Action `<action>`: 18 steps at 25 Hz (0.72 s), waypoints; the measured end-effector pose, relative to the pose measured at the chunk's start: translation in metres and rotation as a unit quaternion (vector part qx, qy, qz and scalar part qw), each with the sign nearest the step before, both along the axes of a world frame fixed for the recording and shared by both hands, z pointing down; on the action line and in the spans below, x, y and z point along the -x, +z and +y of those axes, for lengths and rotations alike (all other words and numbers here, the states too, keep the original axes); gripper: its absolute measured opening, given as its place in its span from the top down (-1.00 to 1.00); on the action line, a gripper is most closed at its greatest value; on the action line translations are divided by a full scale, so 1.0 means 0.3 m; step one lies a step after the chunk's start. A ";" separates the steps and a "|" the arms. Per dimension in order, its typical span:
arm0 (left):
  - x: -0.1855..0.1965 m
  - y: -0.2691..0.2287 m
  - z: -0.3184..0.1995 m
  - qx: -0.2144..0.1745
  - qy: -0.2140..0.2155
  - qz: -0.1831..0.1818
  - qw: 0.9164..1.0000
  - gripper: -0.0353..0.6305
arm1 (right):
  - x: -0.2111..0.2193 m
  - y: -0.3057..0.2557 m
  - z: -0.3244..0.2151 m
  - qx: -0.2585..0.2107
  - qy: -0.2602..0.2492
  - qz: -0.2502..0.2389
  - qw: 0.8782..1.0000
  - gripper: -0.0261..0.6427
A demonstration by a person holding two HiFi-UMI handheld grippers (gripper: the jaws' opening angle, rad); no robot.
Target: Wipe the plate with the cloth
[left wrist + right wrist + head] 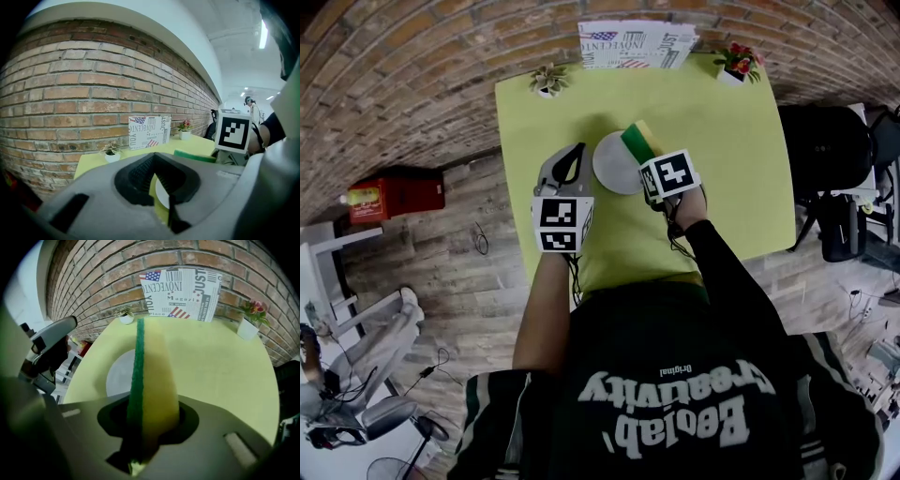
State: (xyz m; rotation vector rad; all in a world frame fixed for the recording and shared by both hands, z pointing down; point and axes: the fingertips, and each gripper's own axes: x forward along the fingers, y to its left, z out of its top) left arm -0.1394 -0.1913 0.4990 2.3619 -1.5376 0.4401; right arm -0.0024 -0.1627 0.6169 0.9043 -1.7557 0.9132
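A white plate (611,164) lies on the yellow-green table (731,141). My right gripper (644,157) is shut on a yellow sponge with a green scouring side (637,140), held on edge over the plate's right rim. In the right gripper view the sponge (154,376) stands out between the jaws of that gripper (150,432), with the plate (119,376) just to its left. My left gripper (567,167) hovers at the plate's left side, open and holding nothing. In its own view the left gripper (157,187) shows a slice of the plate (162,194) between its jaws and the sponge (194,156) beyond.
A small potted plant (548,80) and a printed newspaper-style card (636,44) stand along the table's far edge, with a pot of red flowers (739,64) at the far right corner. A red box (394,195) sits on the floor at left, a black chair (825,150) at right.
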 end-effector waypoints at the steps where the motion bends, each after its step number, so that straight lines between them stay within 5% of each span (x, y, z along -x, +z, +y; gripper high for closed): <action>1: 0.006 -0.001 0.005 0.000 -0.002 0.000 1.000 0.88 | 0.023 0.002 0.011 0.003 -0.008 -0.003 1.000 0.53; 12: 0.043 -0.013 0.065 -0.001 -0.018 -0.002 1.000 0.88 | 0.234 0.023 0.121 0.042 -0.089 -0.021 0.995 0.53; 18: 0.043 -0.020 0.071 -0.003 -0.019 -0.002 1.000 0.88 | 0.230 0.043 0.133 0.056 -0.088 -0.011 0.995 0.53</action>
